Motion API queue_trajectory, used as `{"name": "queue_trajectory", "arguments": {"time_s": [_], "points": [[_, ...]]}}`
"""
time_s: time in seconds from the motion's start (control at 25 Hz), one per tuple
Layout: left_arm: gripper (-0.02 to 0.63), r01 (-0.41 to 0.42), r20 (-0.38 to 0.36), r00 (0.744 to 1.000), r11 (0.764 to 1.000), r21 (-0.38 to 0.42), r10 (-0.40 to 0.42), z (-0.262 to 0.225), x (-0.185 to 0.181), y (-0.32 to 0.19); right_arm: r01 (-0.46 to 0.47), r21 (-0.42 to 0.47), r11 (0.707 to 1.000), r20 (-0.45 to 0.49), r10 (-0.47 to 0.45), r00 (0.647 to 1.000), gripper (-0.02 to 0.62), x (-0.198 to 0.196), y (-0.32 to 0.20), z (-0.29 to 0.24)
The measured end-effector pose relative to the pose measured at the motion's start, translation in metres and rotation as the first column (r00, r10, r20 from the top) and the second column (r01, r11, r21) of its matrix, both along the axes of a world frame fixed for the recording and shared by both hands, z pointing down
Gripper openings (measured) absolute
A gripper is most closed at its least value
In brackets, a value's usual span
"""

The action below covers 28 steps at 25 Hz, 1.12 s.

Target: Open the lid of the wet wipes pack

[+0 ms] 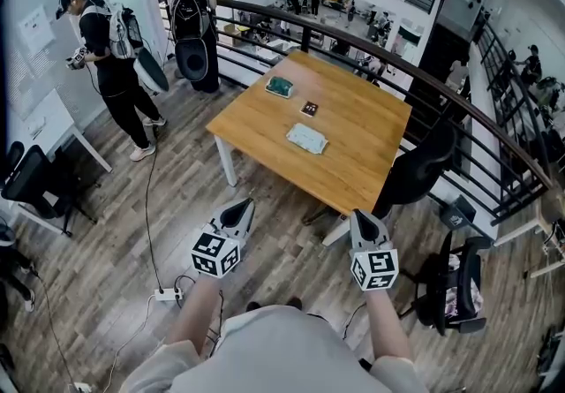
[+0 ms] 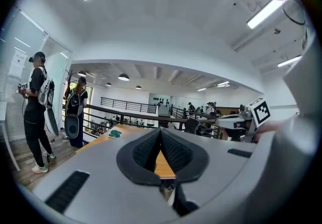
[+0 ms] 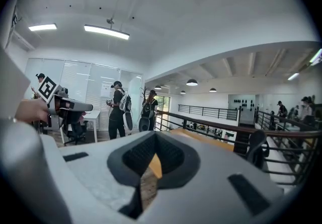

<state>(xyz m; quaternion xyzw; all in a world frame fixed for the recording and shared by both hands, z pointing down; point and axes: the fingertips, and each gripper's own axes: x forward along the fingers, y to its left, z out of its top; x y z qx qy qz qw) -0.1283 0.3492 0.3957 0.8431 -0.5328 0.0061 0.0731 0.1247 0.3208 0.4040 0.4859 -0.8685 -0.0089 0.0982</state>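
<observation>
The wet wipes pack (image 1: 306,138), flat and pale with a teal print, lies near the middle of the wooden table (image 1: 371,131). A green packet (image 1: 280,86) and a small dark square (image 1: 310,108) lie farther back on it. Both grippers are held side by side over the floor, well short of the table's near edge. My left gripper (image 1: 243,204) (image 2: 161,132) is shut and empty, pointing level toward the table. On the right, my other gripper (image 1: 362,215) (image 3: 155,135) also has its jaws together with nothing between them.
Two people with backpacks (image 1: 110,56) (image 1: 192,11) stand on the wooden floor at the left. A curved black railing (image 1: 397,64) runs behind the table, and a black chair (image 1: 424,162) stands at its right. A power strip with cables (image 1: 166,294) lies on the floor.
</observation>
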Motion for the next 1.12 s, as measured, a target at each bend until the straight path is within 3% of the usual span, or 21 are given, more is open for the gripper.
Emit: {"name": "queue_trajectory", "arguments": {"time_s": [0.8, 1.12], "points": [[-0.006, 0.023, 0.001, 1.000, 1.000, -0.012, -0.023, 0.006, 0.030, -0.016, 0.052, 0.002, 0.999, 0.015, -0.052, 0.999, 0.015, 0.023, -0.019, 0.006], [0.035, 0.057, 0.000, 0.998, 0.998, -0.021, -0.057, 0.011, 0.044, -0.023, 0.094, -0.010, 0.995, 0.023, -0.094, 0.995, 0.051, 0.035, -0.029, 0.014]]}}
